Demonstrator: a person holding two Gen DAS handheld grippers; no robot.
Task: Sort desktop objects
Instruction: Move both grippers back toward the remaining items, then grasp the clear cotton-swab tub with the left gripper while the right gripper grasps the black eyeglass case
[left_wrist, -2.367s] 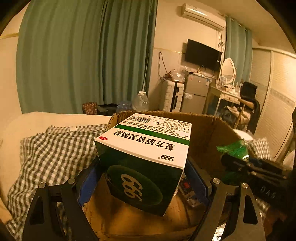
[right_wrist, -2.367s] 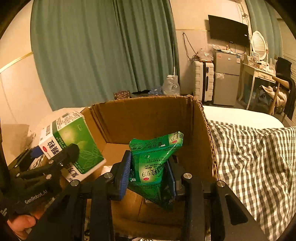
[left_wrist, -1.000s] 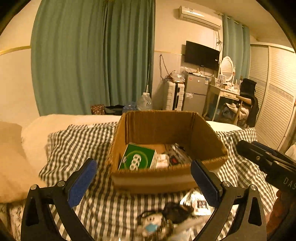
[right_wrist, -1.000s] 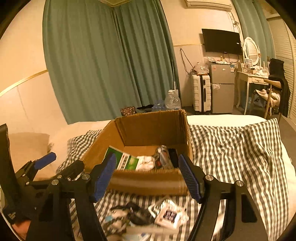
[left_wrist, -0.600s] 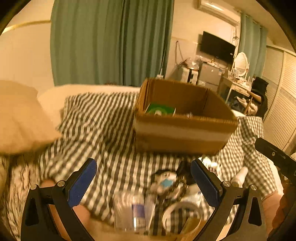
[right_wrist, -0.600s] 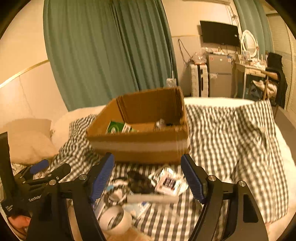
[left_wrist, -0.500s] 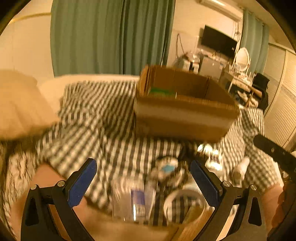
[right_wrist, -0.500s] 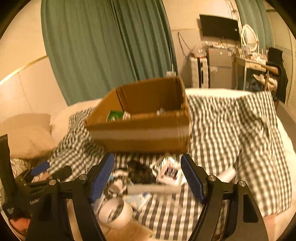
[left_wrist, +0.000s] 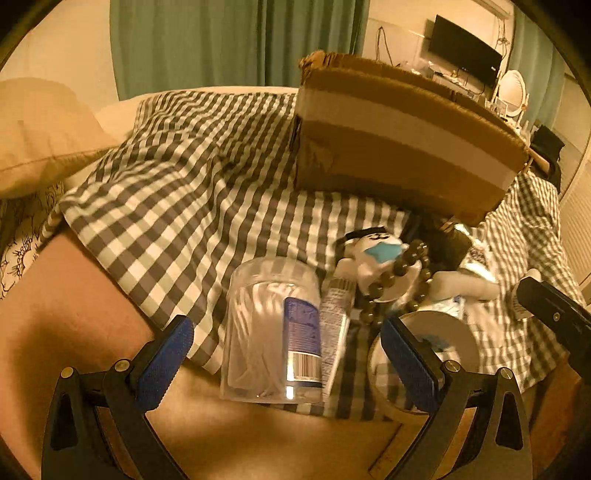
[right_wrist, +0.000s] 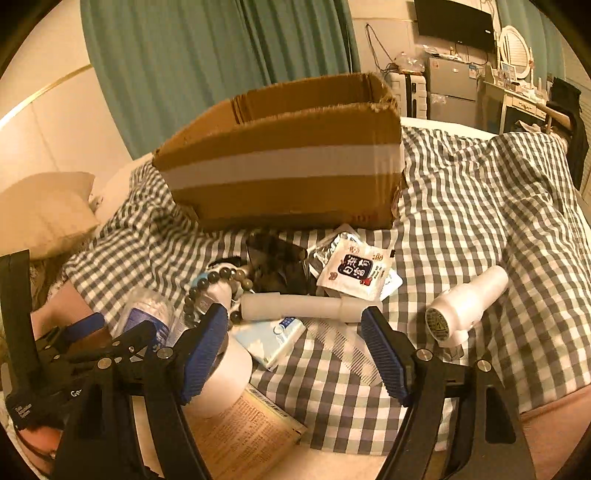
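In front of the brown cardboard box (right_wrist: 280, 166) with its white tape band, on the checked bedcover (right_wrist: 480, 206), my left hand-held gripper (left_wrist: 284, 363) hangs released over the clear plastic tub of cotton swabs (left_wrist: 271, 332); right of it my right hand-held gripper (right_wrist: 295, 350) stands released above the white comb (right_wrist: 347, 350), and the white hair dryer (right_wrist: 465, 302) lies furthest right.

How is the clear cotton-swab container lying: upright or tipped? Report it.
Tipped. The clear cotton-swab container lies on its side on the checked cloth, its label sideways, between the open fingers of the left gripper.
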